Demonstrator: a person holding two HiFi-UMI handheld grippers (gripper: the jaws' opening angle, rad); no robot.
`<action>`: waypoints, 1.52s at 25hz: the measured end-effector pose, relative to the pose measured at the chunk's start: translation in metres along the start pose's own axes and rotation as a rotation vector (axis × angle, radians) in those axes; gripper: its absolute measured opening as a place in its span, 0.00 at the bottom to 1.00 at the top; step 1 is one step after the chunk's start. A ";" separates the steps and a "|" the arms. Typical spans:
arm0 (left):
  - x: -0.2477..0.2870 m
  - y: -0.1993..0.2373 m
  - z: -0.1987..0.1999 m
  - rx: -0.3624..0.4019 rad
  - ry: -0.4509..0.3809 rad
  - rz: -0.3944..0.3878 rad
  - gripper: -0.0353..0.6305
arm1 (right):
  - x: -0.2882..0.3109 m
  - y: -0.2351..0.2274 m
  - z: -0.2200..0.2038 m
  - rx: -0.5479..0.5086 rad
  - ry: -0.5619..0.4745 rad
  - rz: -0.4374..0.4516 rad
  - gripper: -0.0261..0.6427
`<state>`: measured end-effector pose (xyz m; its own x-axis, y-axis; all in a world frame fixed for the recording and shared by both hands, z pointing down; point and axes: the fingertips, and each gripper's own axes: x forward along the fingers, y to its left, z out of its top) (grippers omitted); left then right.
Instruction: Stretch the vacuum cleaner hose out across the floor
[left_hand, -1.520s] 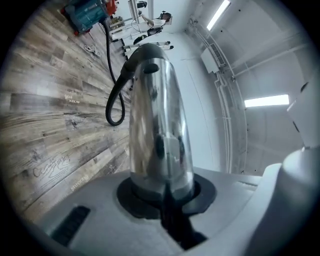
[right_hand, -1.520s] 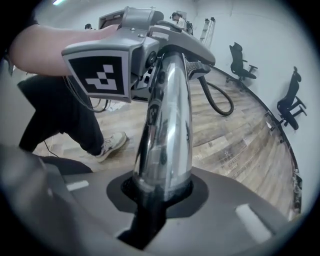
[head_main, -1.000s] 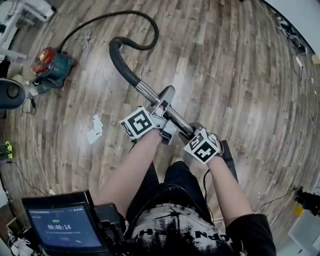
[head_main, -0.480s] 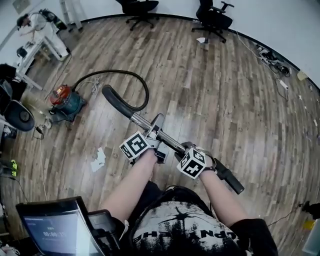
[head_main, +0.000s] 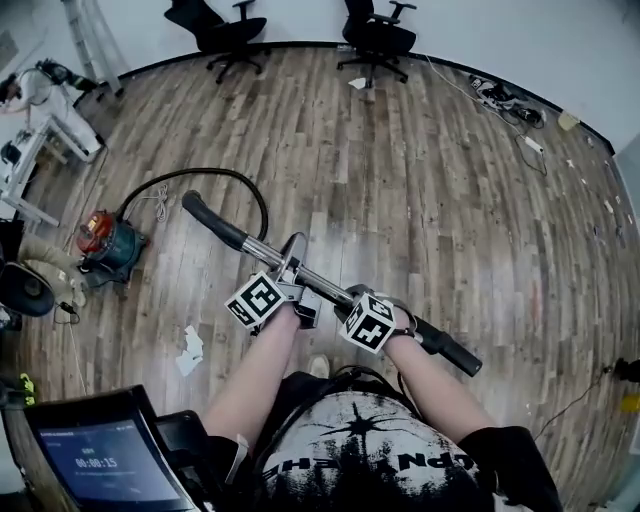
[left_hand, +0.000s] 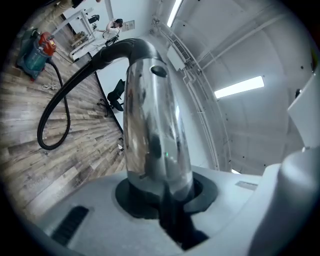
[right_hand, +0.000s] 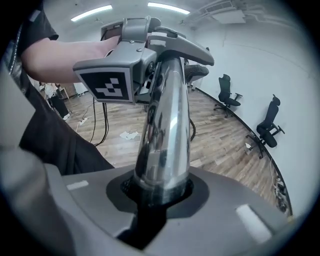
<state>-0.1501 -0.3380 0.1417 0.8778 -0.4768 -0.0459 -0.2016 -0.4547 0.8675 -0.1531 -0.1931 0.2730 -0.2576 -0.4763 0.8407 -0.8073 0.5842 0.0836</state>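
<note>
Vacuum cleaner canister (head_main: 103, 243) sits on wood floor (head_main: 450, 180) at far left; black hose (head_main: 210, 171) curves from it in loose arc, not stretched out, and rises to curved black top of metal wand (head_main: 262, 250); wand held clear of floor, slanting down to right; left tongs (head_main: 298, 285) clamped on chrome tube, jaws just eased wider; right tongs (head_main: 345, 300) just beside, clamped on same tube, jaws just narrowed; black end (head_main: 452, 352) of wand juts past right tongs.
</note>
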 end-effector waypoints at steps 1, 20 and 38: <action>0.006 0.003 0.003 -0.012 0.001 -0.009 0.17 | 0.000 -0.005 -0.001 0.003 0.013 0.003 0.17; 0.099 0.007 -0.053 -0.131 -0.015 0.081 0.12 | -0.017 -0.095 -0.085 -0.049 0.068 0.073 0.16; 0.068 0.005 -0.080 -0.138 -0.353 0.310 0.12 | -0.032 -0.105 -0.131 -0.348 0.049 0.467 0.18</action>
<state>-0.0567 -0.3126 0.1820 0.5801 -0.8106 0.0801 -0.3495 -0.1589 0.9234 0.0100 -0.1531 0.3075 -0.5127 -0.0898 0.8538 -0.3897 0.9105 -0.1383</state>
